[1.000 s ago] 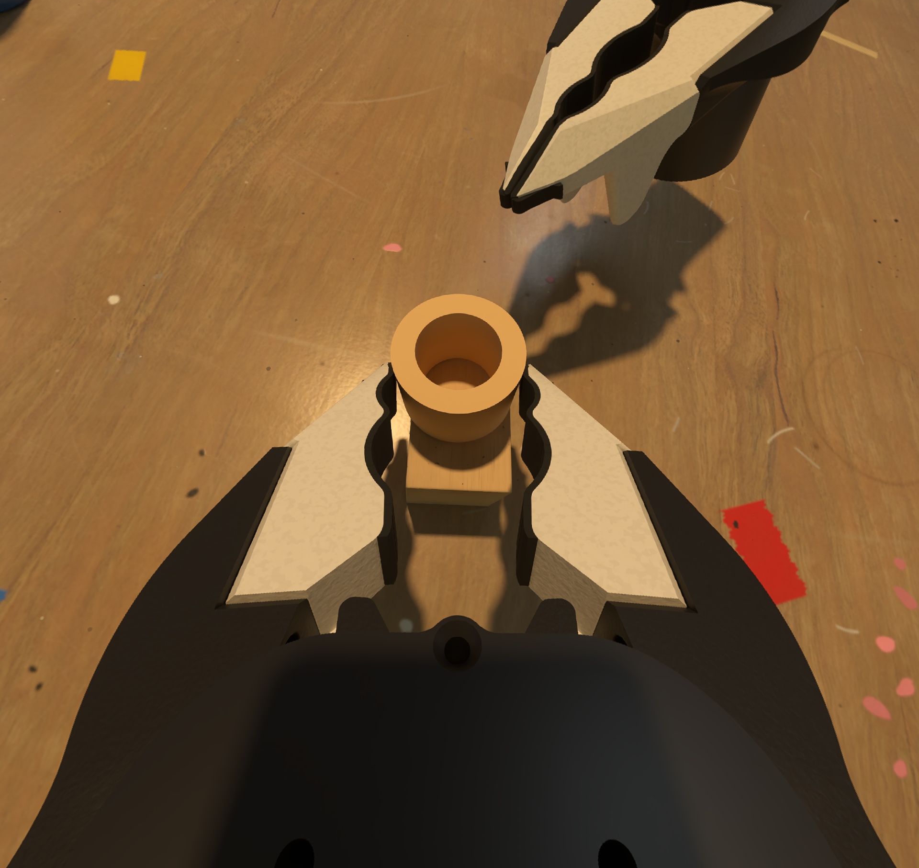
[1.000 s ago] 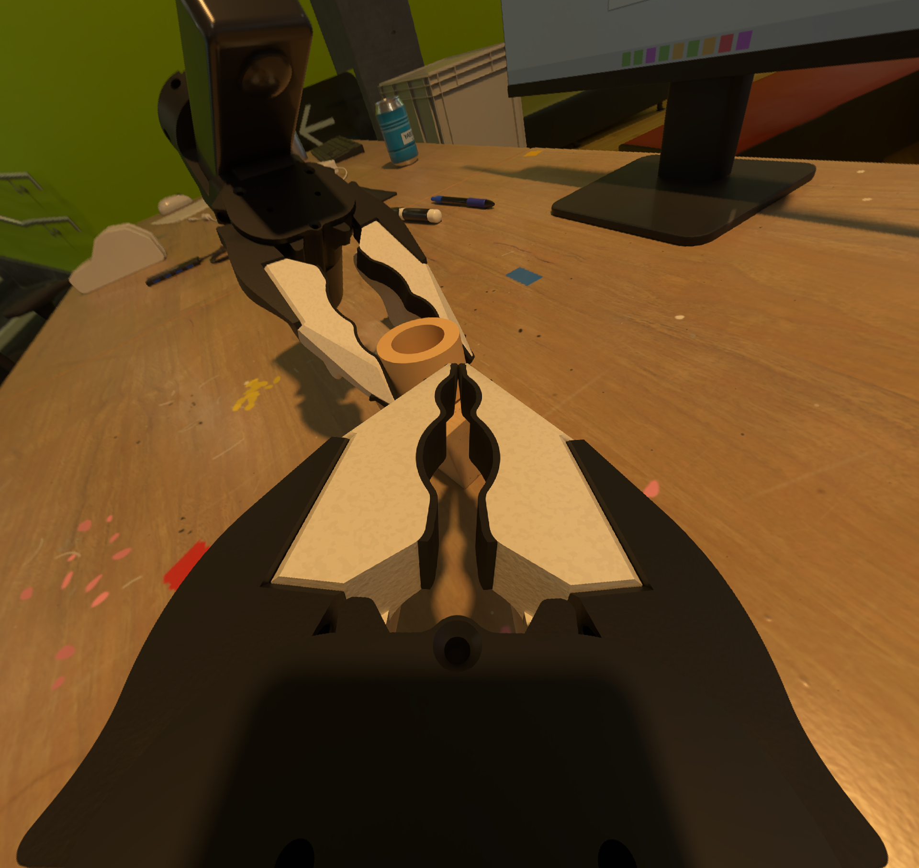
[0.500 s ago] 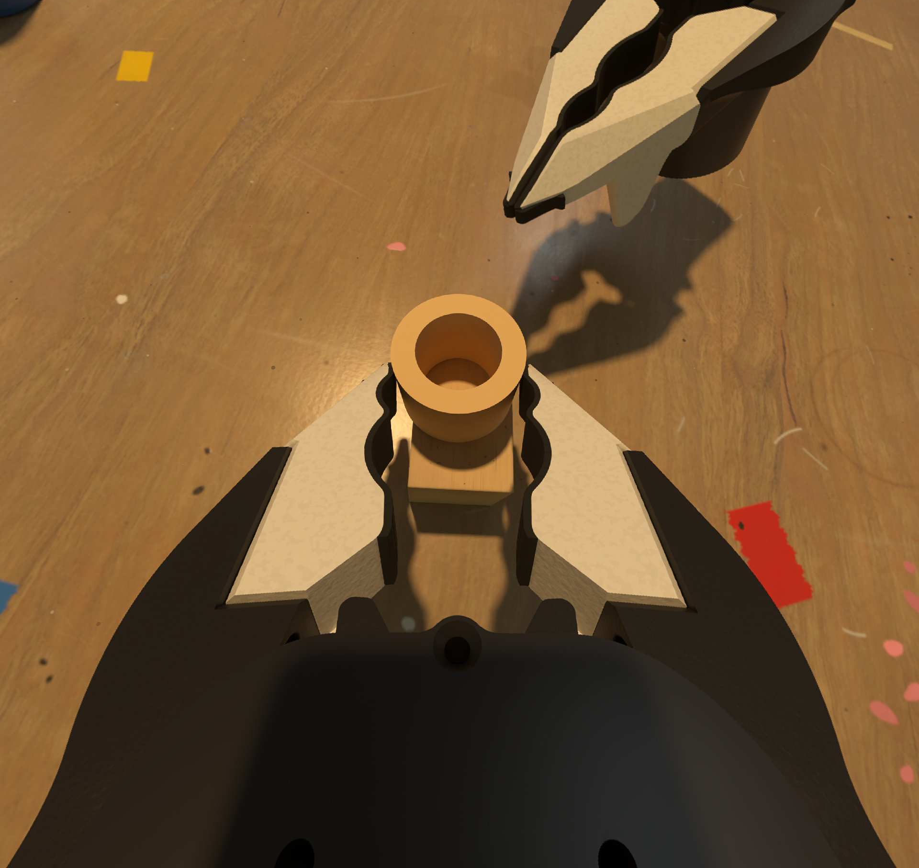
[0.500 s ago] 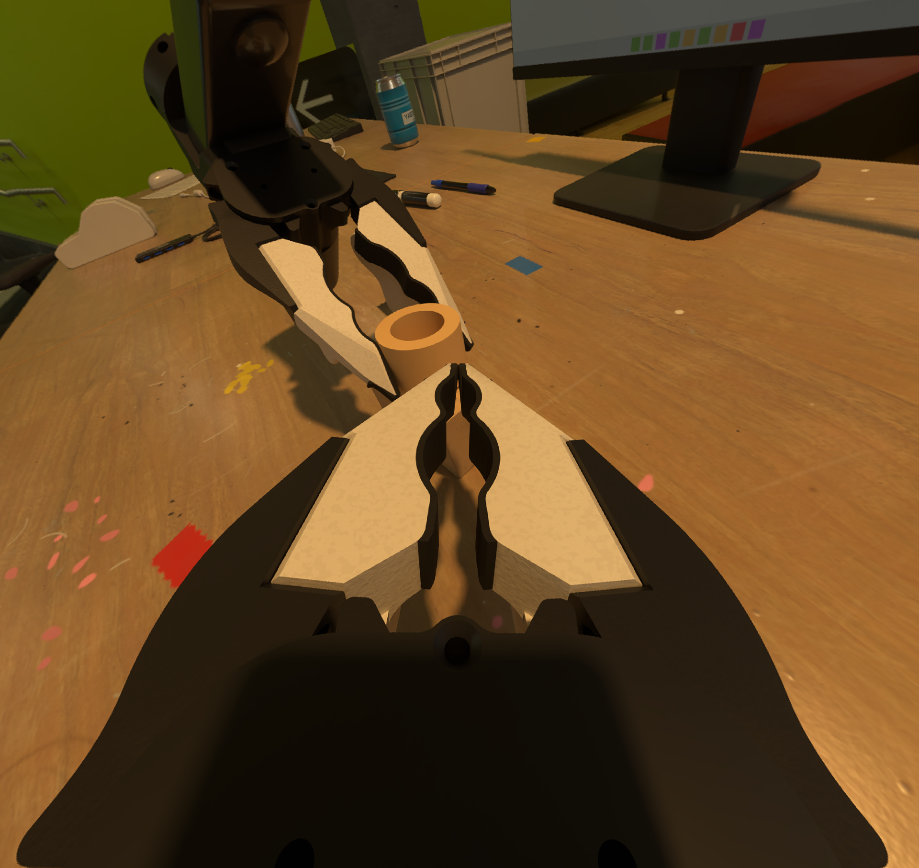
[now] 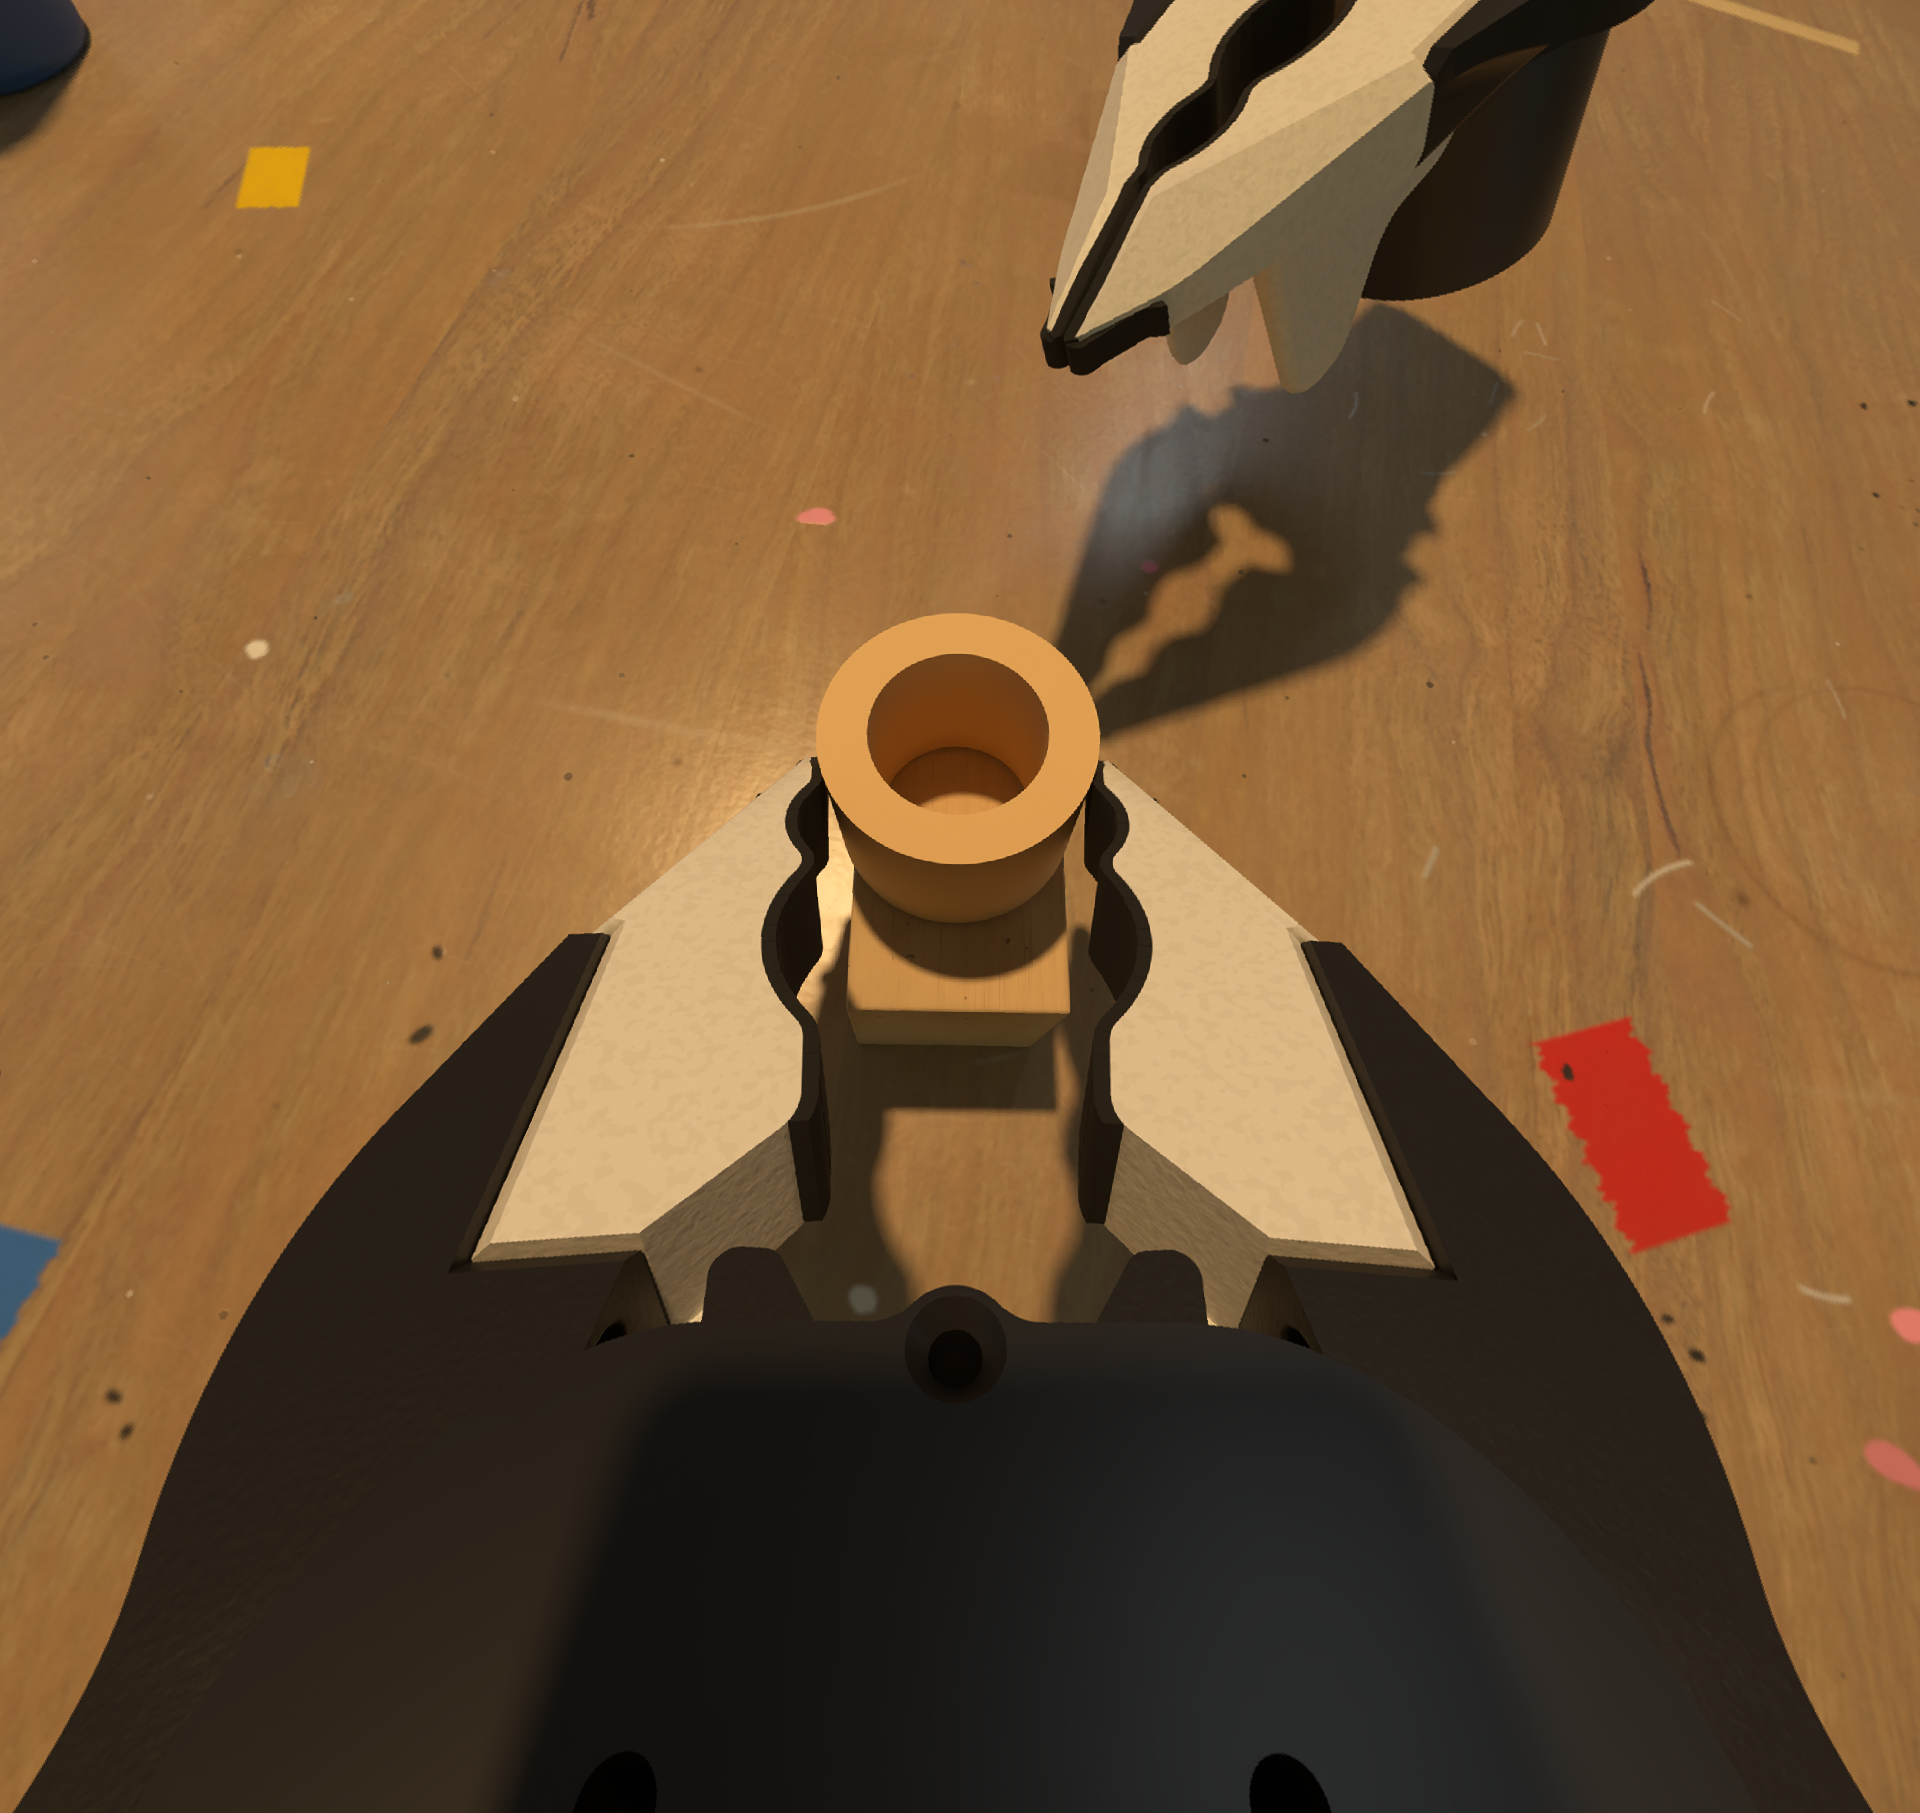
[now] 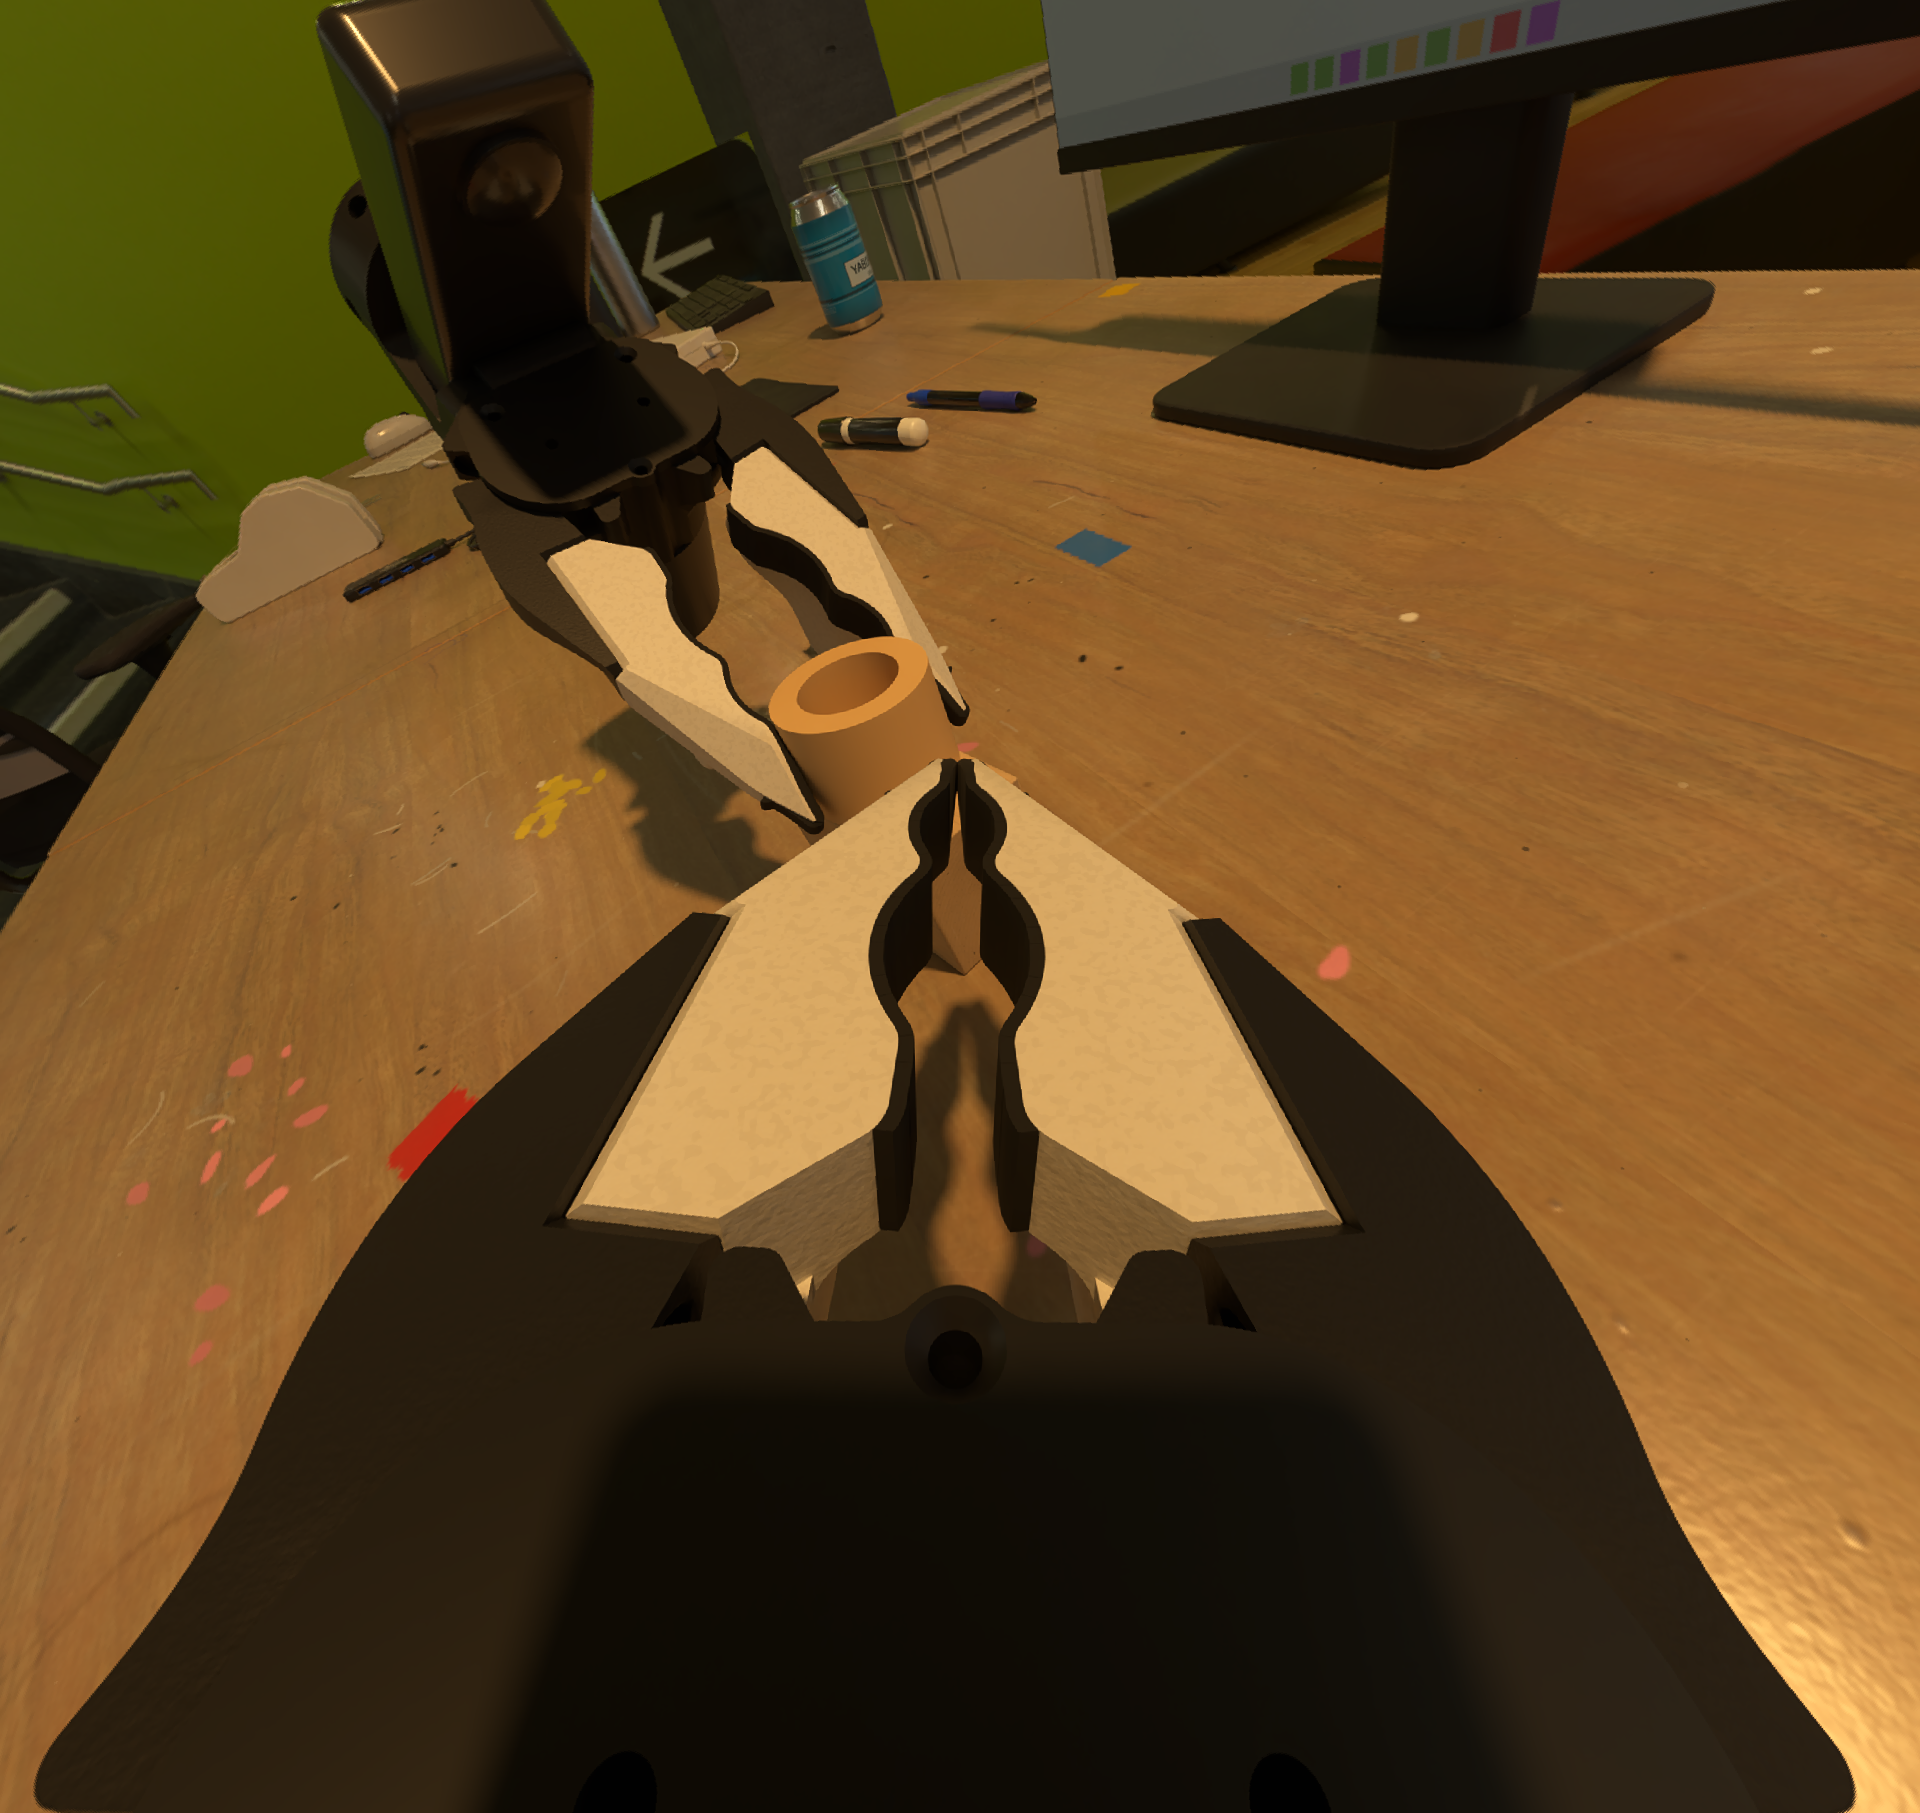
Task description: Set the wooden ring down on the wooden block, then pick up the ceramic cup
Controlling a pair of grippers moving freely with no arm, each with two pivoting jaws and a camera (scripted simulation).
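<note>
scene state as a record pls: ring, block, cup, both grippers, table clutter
wooden ring: upright, hole up, held between the left gripper's fingers, over the wooden block
wooden block: on the table, under the ring; contact cannot be told
ceramic cup: possibly the dark blue object at the far left edge, mostly cut off
left gripper: shut on the ring
right gripper: shut, empty, hovering near the ring
table: wood, paint flecks
clutter: monitor, blue can, two markers

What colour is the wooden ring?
Light orange-tan, seen best in the left wrist view: the ring.
</note>
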